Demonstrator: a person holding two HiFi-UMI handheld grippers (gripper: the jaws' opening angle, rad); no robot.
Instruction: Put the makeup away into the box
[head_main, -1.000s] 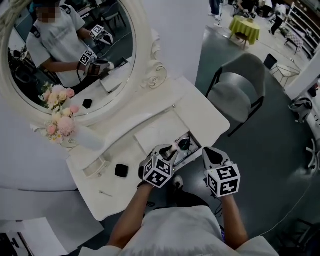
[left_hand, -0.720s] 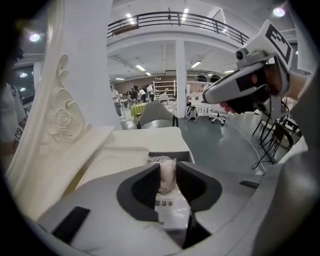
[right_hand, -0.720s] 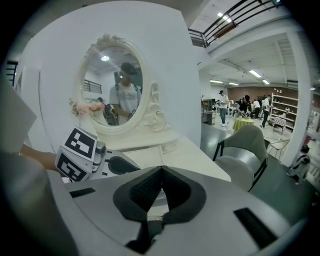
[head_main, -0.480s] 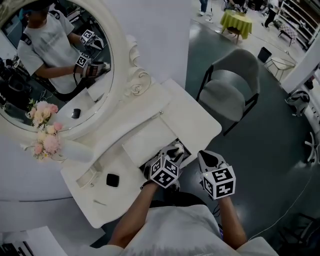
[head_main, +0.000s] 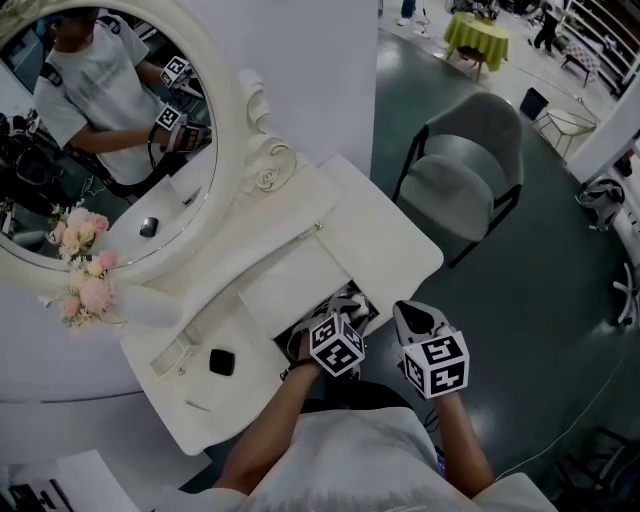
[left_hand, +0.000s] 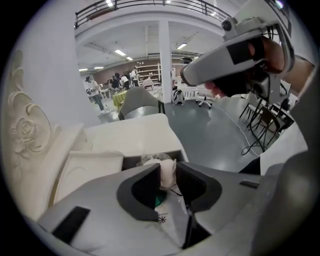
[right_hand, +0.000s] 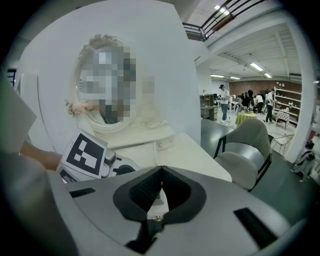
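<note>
My left gripper (head_main: 343, 308) points down into the open drawer (head_main: 300, 335) at the front edge of the white vanity table (head_main: 380, 225). It is shut on a small pale beige makeup item (left_hand: 167, 172), pinched between the pads over the drawer's dark opening (left_hand: 131, 162). Under it lie a clear-wrapped thing (left_hand: 150, 159) and something green (left_hand: 158, 201). A black compact (head_main: 221, 362) lies on the tabletop to the left. My right gripper (head_main: 404, 314) hovers just right of the drawer, shut and empty; its jaws (right_hand: 161, 174) meet at the tips.
A raised white panel (head_main: 290, 282) lies behind the drawer. An oval mirror (head_main: 100, 130) with pink flowers (head_main: 85, 275) stands at the back left. A thin stick (head_main: 197, 405) lies near the table's left front corner. A grey chair (head_main: 460, 180) stands to the right.
My left gripper has sunk toward the drawer with the pale item still pinched. The right gripper has dropped slightly. The head view has shifted, so the table sits further left.
</note>
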